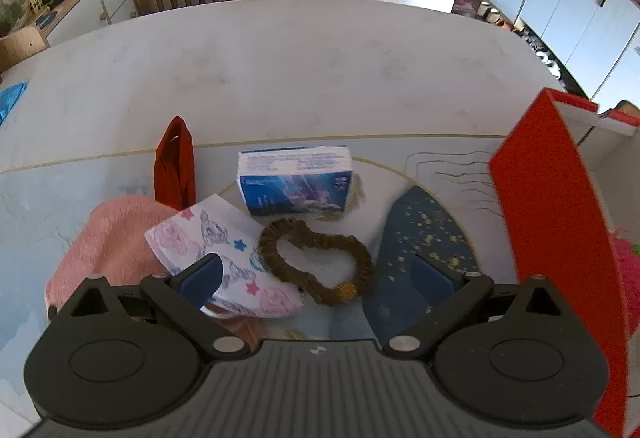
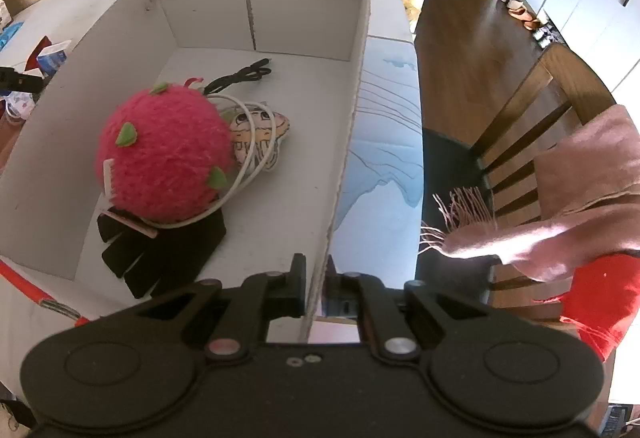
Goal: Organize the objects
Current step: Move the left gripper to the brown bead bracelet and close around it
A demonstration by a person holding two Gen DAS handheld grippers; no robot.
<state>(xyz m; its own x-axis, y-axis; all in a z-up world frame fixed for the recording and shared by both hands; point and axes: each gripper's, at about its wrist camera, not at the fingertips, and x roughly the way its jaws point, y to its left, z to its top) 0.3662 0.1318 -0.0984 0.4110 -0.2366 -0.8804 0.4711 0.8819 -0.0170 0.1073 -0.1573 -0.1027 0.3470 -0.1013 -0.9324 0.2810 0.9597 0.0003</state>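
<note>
On the counter (image 1: 280,58), just past the left gripper (image 1: 318,276), there's a brown heart-shaped scrunchie (image 1: 316,262), a white pouch printed with stars and cartoon animals (image 1: 224,254), a blue and white rectangular packet (image 1: 294,180), a pink fuzzy cloth (image 1: 108,238) and a dark red fabric piece (image 1: 175,162). Its fingers (image 1: 200,278) are spread wide with nothing between them.

The right gripper (image 2: 316,288) has its fingers clamped narrow on the side wall of the white cardboard box with red trim (image 2: 352,110). Inside sit a fluffy pink ball with green felt leaves (image 2: 164,154), a small cartoon-face pillow (image 2: 260,134), a white cable (image 2: 248,142) and a black glove (image 2: 160,258).
</note>
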